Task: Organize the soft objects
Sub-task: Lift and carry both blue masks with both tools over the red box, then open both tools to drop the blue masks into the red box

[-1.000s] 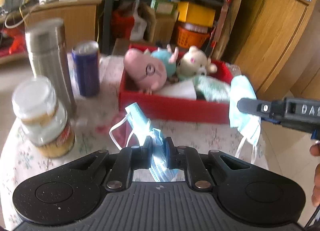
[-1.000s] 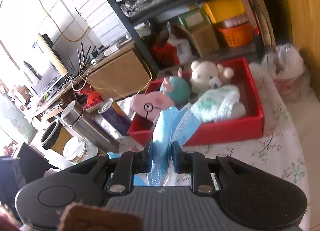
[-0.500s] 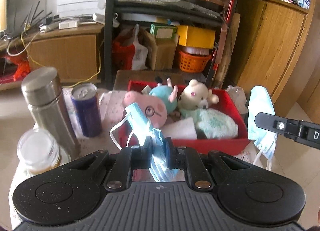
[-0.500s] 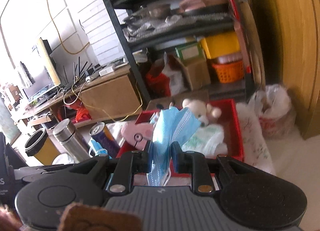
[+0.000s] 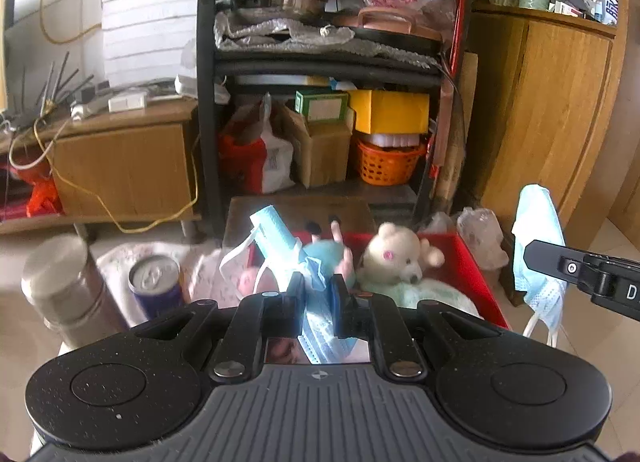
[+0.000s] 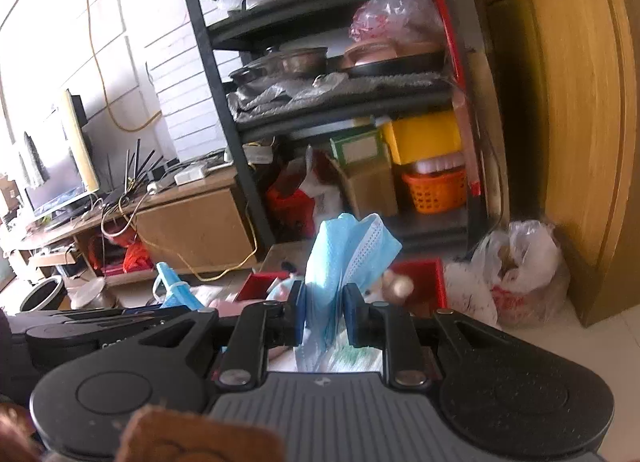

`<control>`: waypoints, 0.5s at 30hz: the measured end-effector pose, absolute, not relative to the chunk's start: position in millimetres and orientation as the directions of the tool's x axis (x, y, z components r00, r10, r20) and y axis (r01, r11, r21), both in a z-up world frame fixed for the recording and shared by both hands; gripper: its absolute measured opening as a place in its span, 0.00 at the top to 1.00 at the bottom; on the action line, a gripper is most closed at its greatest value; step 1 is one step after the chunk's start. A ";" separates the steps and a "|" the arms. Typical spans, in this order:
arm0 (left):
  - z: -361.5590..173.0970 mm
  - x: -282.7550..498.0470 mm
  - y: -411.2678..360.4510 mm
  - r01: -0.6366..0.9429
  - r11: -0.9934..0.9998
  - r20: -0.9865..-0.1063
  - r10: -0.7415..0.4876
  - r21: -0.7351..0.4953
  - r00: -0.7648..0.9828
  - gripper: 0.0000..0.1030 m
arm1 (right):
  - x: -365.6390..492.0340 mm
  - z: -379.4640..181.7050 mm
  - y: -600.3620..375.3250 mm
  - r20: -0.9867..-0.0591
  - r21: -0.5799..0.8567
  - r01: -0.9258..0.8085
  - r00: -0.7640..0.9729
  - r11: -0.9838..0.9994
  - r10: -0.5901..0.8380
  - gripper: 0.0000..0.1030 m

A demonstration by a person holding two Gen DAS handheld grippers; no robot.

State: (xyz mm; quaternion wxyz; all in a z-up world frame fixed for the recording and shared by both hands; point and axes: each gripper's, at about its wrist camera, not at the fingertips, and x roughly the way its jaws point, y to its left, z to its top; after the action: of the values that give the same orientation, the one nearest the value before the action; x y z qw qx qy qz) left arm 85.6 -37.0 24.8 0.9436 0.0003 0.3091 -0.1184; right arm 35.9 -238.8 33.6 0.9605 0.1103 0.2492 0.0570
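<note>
**Two face masks pinched above the red box**

Left to right in the left wrist view: a steel flask [image 5: 60,286] at nine o'clock, a purple can [image 5: 156,286] beside it, then the left gripper [image 5: 316,294] clamped narrow on a blue face mask [image 5: 280,242]. Behind it the red box [image 5: 472,274] holds a white teddy bear [image 5: 396,254]. At three o'clock the right gripper [image 6: 324,314] pinches a second blue mask [image 6: 344,246].

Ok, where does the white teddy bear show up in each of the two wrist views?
Left wrist view: the white teddy bear sits right of centre in the red box, above the left hand-held gripper.
Right wrist view: only a blurred part of it shows, centre, behind the blue mask.
Shared landmark: the orange basket on the shelf.
</note>
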 end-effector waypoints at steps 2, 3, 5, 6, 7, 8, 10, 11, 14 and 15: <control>24.9 92.9 -40.0 0.228 0.971 -0.577 -0.226 -0.071 0.785 0.90 | 44.6 32.4 -240.1 -0.468 0.228 -0.051 0.870 0.972 0.155 1.00; 24.8 96.1 -41.0 0.228 0.971 -0.574 -0.227 -0.072 0.786 0.90 | 49.2 31.2 -240.8 -0.470 0.223 -0.048 0.870 0.974 0.151 1.00; 23.5 104.4 -43.9 0.229 0.971 -0.572 -0.225 -0.065 0.789 0.90 | 59.5 28.0 -242.8 -0.476 0.218 -0.039 0.868 0.975 0.141 1.00; 23.0 107.6 -45.2 0.228 0.972 -0.569 -0.220 -0.059 0.792 0.90 | 64.7 26.5 -244.1 -0.478 0.216 -0.034 0.868 0.976 0.136 1.00; 22.6 111.7 -46.3 0.225 0.973 -0.565 -0.213 -0.050 0.797 0.90 | 71.0 25.1 -245.4 -0.481 0.215 -0.028 0.867 0.976 0.131 1.00; 22.4 116.2 -46.8 0.223 0.974 -0.562 -0.209 -0.046 0.800 0.90 | 76.2 23.6 -246.2 -0.484 0.215 -0.025 0.865 0.976 0.129 1.00; 21.7 125.5 -45.9 0.218 0.974 -0.558 -0.211 -0.056 0.802 0.89 | 86.8 20.3 -246.7 -0.490 0.206 -0.021 0.863 0.978 0.121 1.00; 21.0 129.9 -45.3 0.221 0.973 -0.558 -0.217 -0.061 0.801 0.89 | 91.6 18.6 -246.9 -0.494 0.198 -0.018 0.862 0.980 0.115 1.00; 16.0 143.8 -45.5 0.221 0.974 -0.560 -0.214 -0.056 0.800 0.89 | 108.3 9.2 -246.9 -0.517 0.184 -0.014 0.849 0.983 0.109 1.00; 13.1 148.6 -46.7 0.226 0.973 -0.566 -0.215 -0.052 0.796 0.89 | 113.2 6.1 -246.2 -0.525 0.180 -0.015 0.844 0.984 0.108 1.00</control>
State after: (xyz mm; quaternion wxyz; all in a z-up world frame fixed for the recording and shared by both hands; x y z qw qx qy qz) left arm 148.6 -46.7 13.1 0.9476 0.0090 0.2974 -0.1164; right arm 113.2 -246.2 6.1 0.9565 0.0846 0.2773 0.0322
